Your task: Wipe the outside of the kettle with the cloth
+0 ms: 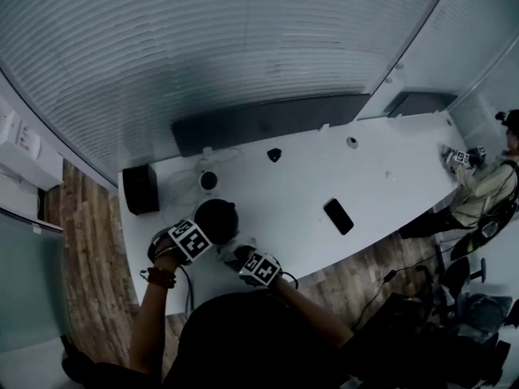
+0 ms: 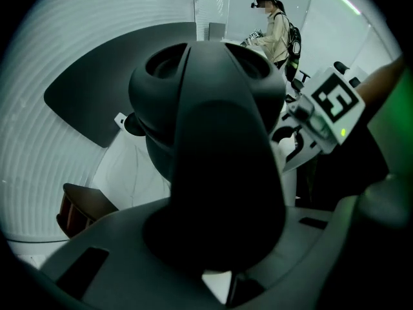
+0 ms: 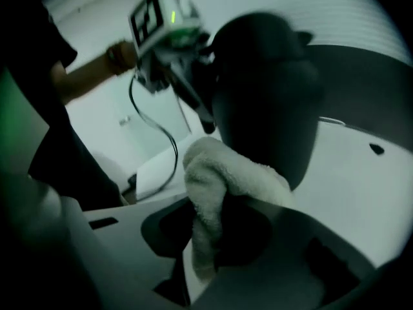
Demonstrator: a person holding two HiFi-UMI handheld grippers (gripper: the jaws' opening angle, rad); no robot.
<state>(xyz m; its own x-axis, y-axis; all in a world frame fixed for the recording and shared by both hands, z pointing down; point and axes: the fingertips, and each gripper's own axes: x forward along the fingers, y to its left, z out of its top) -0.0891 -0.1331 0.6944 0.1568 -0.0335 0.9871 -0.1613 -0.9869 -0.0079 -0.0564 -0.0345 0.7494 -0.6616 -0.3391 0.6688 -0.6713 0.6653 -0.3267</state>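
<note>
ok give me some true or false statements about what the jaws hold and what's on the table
1. The right gripper has a white cloth between its jaws. True.
2. The left gripper is open and empty. False: its jaws are shut on the handle of the kettle.
3. The kettle is white. False: it is black.
4. A phone lies flat on the table, apart from the kettle. True.
</note>
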